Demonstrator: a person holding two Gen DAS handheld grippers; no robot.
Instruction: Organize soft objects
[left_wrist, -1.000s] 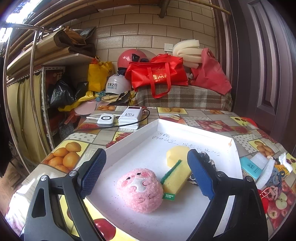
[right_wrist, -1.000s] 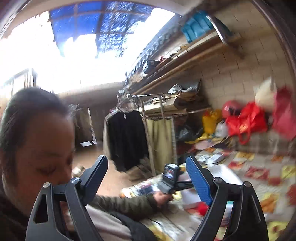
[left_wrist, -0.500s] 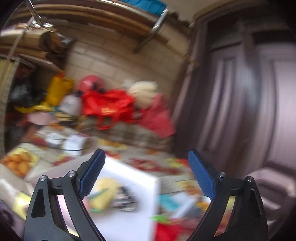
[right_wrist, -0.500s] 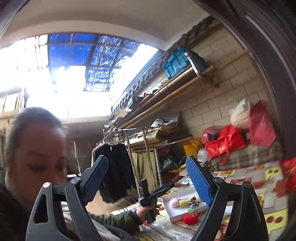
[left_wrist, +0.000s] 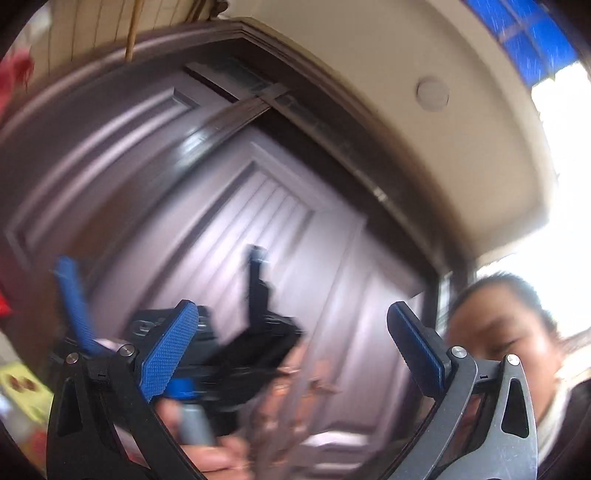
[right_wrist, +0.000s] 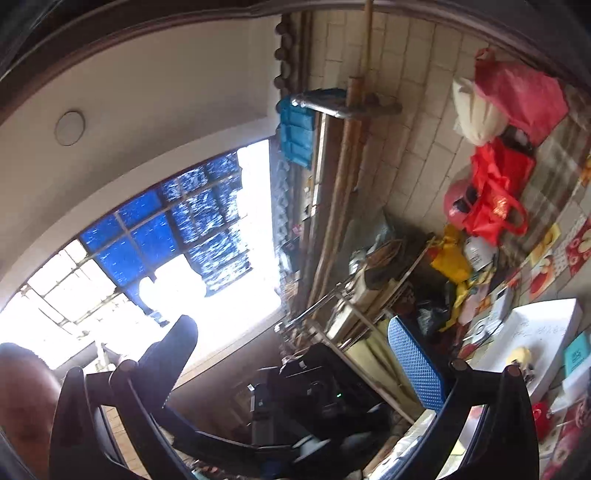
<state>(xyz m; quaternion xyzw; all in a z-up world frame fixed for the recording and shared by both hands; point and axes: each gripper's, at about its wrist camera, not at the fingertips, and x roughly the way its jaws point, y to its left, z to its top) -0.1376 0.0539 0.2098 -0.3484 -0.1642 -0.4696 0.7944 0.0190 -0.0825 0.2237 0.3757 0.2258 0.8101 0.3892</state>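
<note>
Left wrist view is filled by your brown panelled door (left_wrist: 221, 206), tilted and blurred, with the cream ceiling (left_wrist: 424, 122) above it. Right wrist view gives you the same ceiling (right_wrist: 155, 110), a bright skylight (right_wrist: 177, 236) with blue panes, and the tiled wall (right_wrist: 413, 122) lined with shelves and poles.

Your tabletop (right_wrist: 561, 254), under its fruit-print cloth, runs down the right edge of the right wrist view. On it lies the white tray (right_wrist: 543, 328), and a small yellow soft thing (right_wrist: 519, 355) lies inside the tray near its lower edge; too blurred to say more of it. A teal box (right_wrist: 576, 354) rests just beside the tray. Red bags (right_wrist: 495, 192) and a yellow bag (right_wrist: 448, 258) are piled farther back against the wall.

Your left gripper (left_wrist: 291, 343) has just been opening, and its fingers stand wide apart with nothing between the pads. Beyond them you see your right gripper (left_wrist: 162, 302), blurred, held up in your hand (left_wrist: 207, 435) in front of the door, its blue-padded fingers spread.

Your right gripper (right_wrist: 291, 354) has also just been opening and is empty, fingers wide. Both grippers are well apart from the tray.
</note>
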